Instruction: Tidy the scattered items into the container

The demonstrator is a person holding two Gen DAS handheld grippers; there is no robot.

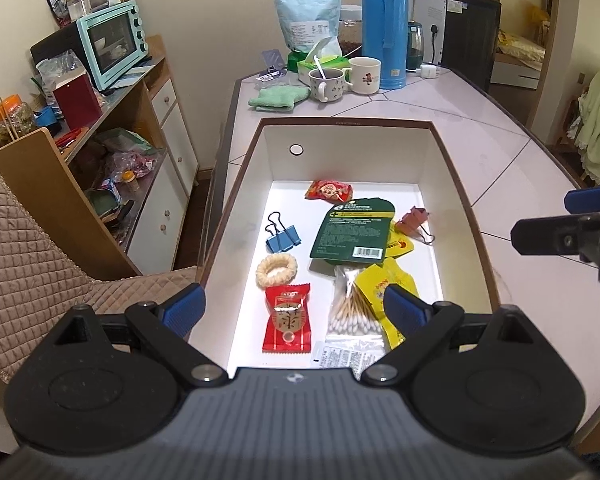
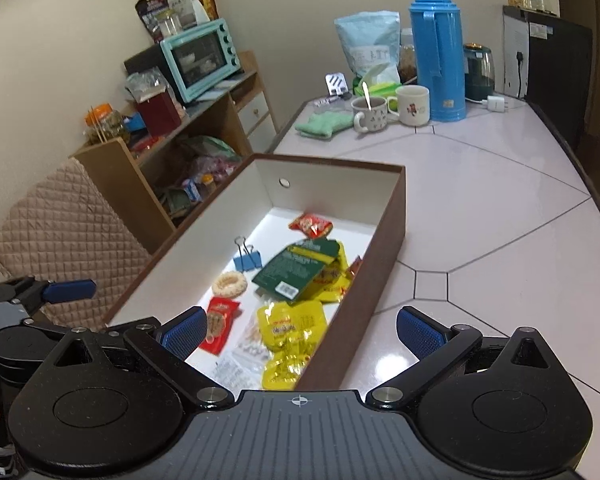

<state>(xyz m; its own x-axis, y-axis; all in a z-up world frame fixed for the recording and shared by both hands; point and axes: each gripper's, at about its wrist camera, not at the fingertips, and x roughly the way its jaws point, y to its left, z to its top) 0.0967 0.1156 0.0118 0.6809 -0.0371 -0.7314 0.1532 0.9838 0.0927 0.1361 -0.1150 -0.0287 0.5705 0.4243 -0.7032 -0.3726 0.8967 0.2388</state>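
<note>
At the far end of the desk [image 1: 440, 108], well beyond both sets of jaws, stood a blue flask [image 1: 384, 26], two mugs [image 1: 346, 78], a green cloth [image 1: 278, 97], a tissue pack [image 1: 322, 64] and a pale blue bag [image 1: 308, 16]. Off to the left of the jaws a shelf unit [image 1: 140, 128] carried a mint-green oven [image 1: 114, 42], and a quilted chair back [image 1: 28, 264] stood close to the near left side.

Nothing lay on the desk between the jaws and the box [image 1: 466, 204]; its brown walls were the only barrier around the things inside.

The left gripper [image 1: 294, 306] hung over the near end of the box with its jaws wide apart and holding nothing. Right between and just ahead of them lay a red candy packet [image 1: 287, 320] and a bag of cotton swabs [image 1: 352, 308], with a yellow packet [image 1: 384, 288] against the right jaw. Further ahead lay a ring-shaped snack [image 1: 276, 270], a blue binder clip [image 1: 282, 234], a dark green packet [image 1: 352, 228], a brown clip [image 1: 414, 220] toward the right wall, and a red snack packet [image 1: 329, 191] nearest the far wall.

The right gripper [image 2: 300, 334] hovered at the near right corner of the box, jaws also spread wide and empty. Its left jaw sat over the box interior, its right jaw over bare desk outside the wall. The right wrist view was blurred over the nearest packets.
</note>
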